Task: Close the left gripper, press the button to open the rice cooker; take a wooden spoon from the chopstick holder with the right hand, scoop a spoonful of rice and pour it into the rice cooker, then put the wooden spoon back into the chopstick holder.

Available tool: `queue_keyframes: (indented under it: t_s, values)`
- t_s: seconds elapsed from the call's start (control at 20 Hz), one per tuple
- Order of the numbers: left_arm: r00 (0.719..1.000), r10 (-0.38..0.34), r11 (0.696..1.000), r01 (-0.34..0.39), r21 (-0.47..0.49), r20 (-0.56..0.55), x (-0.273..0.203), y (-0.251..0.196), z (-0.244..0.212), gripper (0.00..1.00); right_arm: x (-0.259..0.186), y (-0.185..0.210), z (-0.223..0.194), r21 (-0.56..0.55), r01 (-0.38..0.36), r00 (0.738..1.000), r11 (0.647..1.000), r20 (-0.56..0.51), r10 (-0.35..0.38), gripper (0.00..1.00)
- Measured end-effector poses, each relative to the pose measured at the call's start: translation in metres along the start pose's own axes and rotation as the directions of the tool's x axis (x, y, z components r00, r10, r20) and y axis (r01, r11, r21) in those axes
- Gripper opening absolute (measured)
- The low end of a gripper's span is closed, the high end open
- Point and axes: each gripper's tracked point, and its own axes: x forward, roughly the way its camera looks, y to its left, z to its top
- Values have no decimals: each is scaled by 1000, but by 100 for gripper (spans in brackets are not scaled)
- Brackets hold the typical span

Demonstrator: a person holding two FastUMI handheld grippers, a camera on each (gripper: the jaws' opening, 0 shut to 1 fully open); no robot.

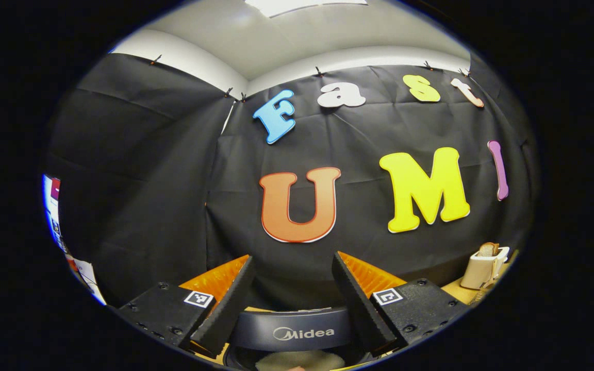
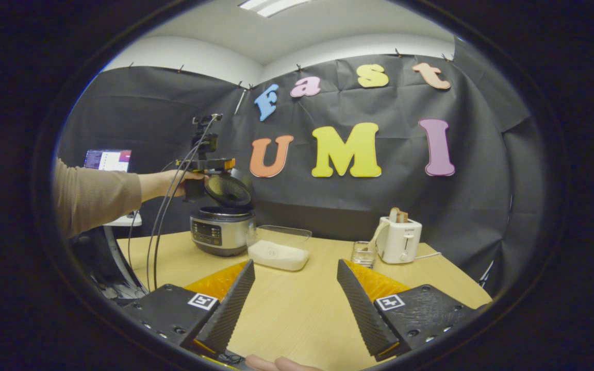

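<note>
- Left gripper (image 1: pixel 293 288) is holding its jaws wide apart, gripping nothing, the rice cooker's (image 1: pixel 297 332) raised lid sitting between them.
- Right gripper (image 2: pixel 294 293) is hovering over the surface (image 2: pixel 297 314), jaws spread and empty, the rice tray (image 2: pixel 278 254) ahead.

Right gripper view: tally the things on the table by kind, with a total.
Rice cooker: 1
Rice tray: 1
Clear holder: 1
Toaster: 1
Total: 4
</note>
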Motion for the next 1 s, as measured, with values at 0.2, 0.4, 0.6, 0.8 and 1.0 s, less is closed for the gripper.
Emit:
queue_keyframes:
  t_s: [0.2,0.4,0.6,0.8,1.0]
  values:
    - [989,-59,998,62,21,-138,-29,-17,-52,96,-2,13,-8,-2,-16,1000,1000,-21,16,95]
    - [939,-78,990,113,87,-335,-49,-25,-120,96,4,19,-19,-1,-24,998,1000,-53,24,95]
    - [966,-54,997,66,36,-251,-48,-25,-117,92,11,16,-30,13,-22,996,1000,-83,23,95]
    - [975,-34,999,42,32,-220,-51,-27,-119,90,17,11,-41,57,-12,993,998,-119,19,95]
    - [987,75,997,-74,15,-141,-61,-10,-114,92,20,11,-47,85,-22,989,996,-147,34,96]
